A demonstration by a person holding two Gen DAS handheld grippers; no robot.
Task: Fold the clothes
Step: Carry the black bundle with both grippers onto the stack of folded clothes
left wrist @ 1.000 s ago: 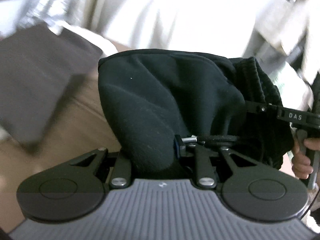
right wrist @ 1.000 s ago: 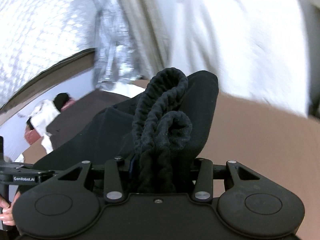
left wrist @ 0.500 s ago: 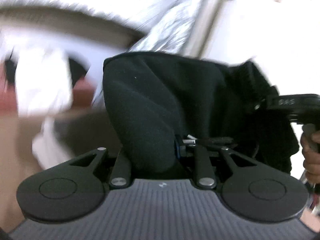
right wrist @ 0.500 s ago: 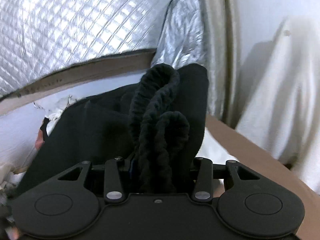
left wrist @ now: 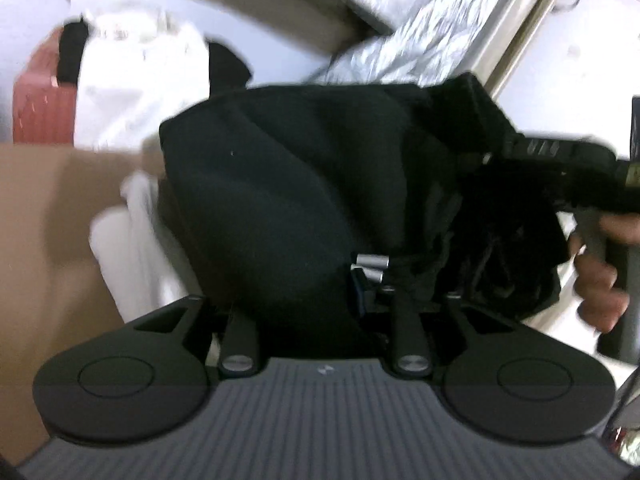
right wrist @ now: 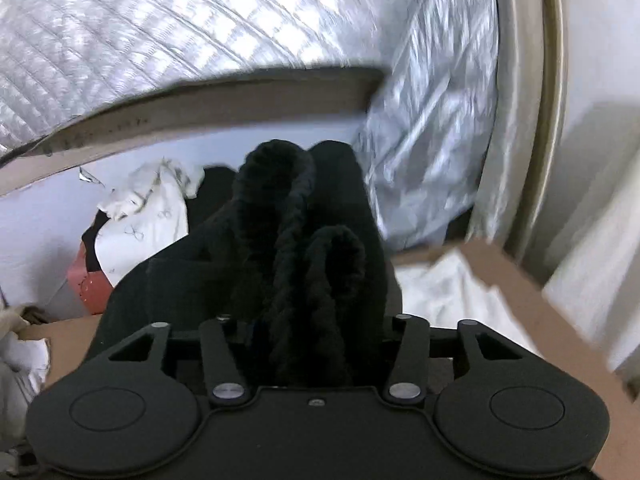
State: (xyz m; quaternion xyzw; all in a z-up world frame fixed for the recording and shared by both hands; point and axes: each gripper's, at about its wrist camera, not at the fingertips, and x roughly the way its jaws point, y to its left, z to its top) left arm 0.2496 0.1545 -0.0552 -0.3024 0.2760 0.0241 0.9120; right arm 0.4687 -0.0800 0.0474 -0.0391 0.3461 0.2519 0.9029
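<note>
Two claws, both mine, clamped on one bunched black fleece garment (left wrist: 280, 200), lifted between them over brown cardboard surface (left wrist: 44, 240), likely carrying it.
Left gripper (left wrist: 320, 312) pinches smooth body near metal-tipped drawcord (left wrist: 372, 264).
Right gripper (right wrist: 316, 340) bites ribbed waistband (right wrist: 280, 200).
Garment thick, matte, layered, not flat.

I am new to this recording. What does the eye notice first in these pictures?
A bunched black garment fills the middle of both views, clamped in the left gripper and the right gripper. Its ribbed edge stands up in loops. Behind is silver quilted foil.
</note>
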